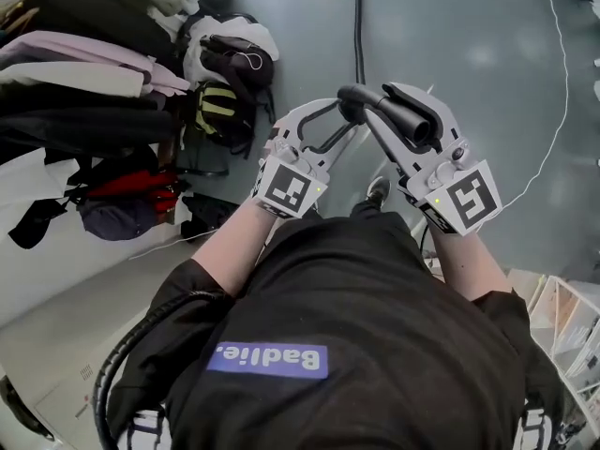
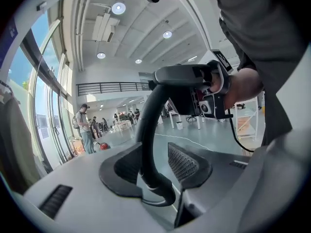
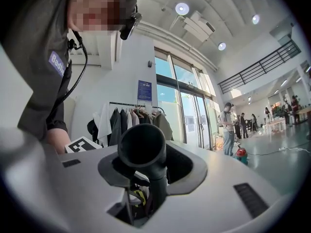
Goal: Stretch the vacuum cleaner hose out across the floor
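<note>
Looks like the carrying-out step, hardly begun: holds the rigid curved handle tube [image 1: 375, 109] of the vacuum cleaner hose up in front of the torso [image 1: 356, 298], well above the floor [image 1: 469, 36], with both tools on it. Clamps the left gripper [image 1: 328, 127] on the lower leg of the bend, jaws partly apart with the black tube wedged between the pads. Clamps the right gripper [image 1: 405, 111] round the straight upper leg near its open mouth, jaws likewise closed on the tube. Trails the ribbed hose [image 1: 117, 368] in a curve down the left side of the torso and off the bottom edge of the head view, so not yet straight. Cannot tell where the far end or the cleaner body lies. Points the tube's open mouth back toward the right gripper's camera; runs the straight leg's long axis along that gripper, then hooks over and drops to the left gripper. Calls next, probably, for walking the held end away over the open grey floor, past the black cable [image 1: 359, 26], keeping both grips firm and lowering the tube once the ribbed length draws taut. Risks a snag on the clothes rack [image 1: 75, 73] and bags [image 1: 220, 111] close on the left.
</note>
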A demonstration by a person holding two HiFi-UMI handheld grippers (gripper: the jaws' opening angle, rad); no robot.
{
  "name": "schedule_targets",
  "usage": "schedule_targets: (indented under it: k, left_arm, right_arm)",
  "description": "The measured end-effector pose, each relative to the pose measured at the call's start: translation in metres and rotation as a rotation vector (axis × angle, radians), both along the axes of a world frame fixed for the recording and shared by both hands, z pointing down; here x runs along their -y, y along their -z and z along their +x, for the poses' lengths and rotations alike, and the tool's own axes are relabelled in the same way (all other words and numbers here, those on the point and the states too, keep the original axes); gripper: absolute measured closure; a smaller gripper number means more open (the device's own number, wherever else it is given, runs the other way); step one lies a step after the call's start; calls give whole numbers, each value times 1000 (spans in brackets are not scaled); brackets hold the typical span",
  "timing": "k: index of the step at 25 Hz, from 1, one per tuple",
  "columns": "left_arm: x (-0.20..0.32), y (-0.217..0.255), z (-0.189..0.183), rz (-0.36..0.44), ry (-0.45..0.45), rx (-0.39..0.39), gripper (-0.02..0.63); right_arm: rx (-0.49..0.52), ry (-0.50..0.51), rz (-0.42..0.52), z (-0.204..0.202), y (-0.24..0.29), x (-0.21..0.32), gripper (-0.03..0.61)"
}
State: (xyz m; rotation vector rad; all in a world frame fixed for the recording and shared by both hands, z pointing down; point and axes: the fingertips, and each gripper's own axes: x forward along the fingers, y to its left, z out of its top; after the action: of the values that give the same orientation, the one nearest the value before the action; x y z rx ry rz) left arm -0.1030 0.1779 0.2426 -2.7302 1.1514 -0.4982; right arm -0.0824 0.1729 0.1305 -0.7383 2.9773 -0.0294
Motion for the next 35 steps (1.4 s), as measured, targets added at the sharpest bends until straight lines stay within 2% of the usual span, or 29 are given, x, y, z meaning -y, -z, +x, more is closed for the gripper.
schedule_targets:
  k: [3,7,12,16,20,23,26,30,35]
  left_arm:
    - [-15,9,-31,30,-11,-35,456]
    - [-28,15,-64,27,14,-85,456]
    - [-32,22,-71,41,85,-86,455]
    - [-35,11,-46,18,132,-19,448]
    - [-32,-3,8,14,140,56,445]
    - [-40,-20,52,-30,99,94,445]
    - [-48,-28,85,-50,36,122,445]
    - [-62,-33,104,-58,-28,124,443]
    - [-80,-52,116,-43,-130,120,443]
  right_arm:
    - [-12,-30,15,-28,14,-22,431]
    - [-59,-46,9,-50,21,-41,431]
    - [-61,16,34,-64,29,-56,431]
    - [-52,104,34,-45,23,-71,433]
    - [-28,164,36,-4,6,-82,434]
    - [12,125,-32,38,-10,-88,434]
    - [35,84,-45,69,-15,-93,434]
    - [27,43,-42,86,-20,-106,436]
    - [28,-77,-52,92,-39,-126,439]
